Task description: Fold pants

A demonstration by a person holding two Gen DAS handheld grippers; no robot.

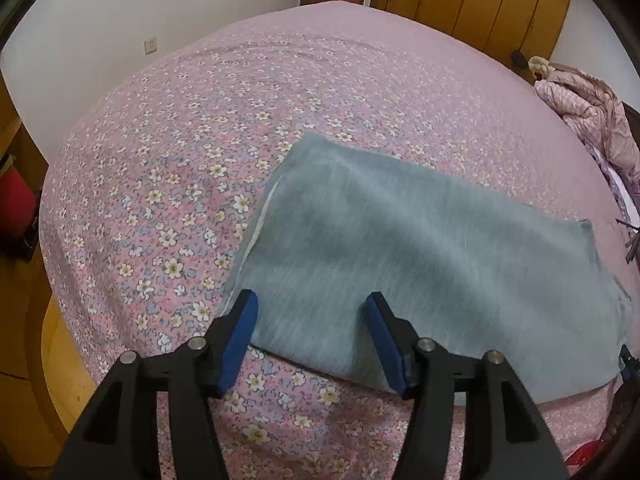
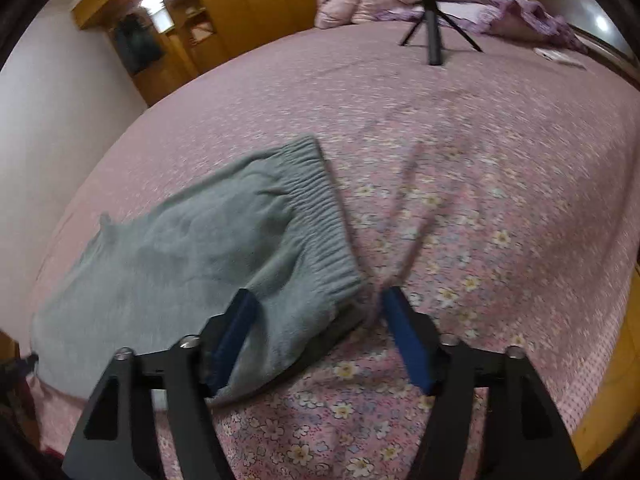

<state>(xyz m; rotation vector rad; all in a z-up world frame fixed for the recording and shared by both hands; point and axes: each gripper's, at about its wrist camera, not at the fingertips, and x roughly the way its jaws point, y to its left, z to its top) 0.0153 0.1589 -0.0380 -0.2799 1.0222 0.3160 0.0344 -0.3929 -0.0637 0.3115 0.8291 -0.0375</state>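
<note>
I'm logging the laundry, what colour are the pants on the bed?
Plain grey-blue pants with a ribbed waistband, clearest in the right wrist view.

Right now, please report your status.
Left gripper open, right gripper open. Grey knit pants folded on pink floral bedsheet. Black tripod far, not blocking.

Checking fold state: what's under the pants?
The pants lie folded on the floral sheet; only sheet shows around them. The lower layers and anything beneath are covered. Both claws are open.
</note>
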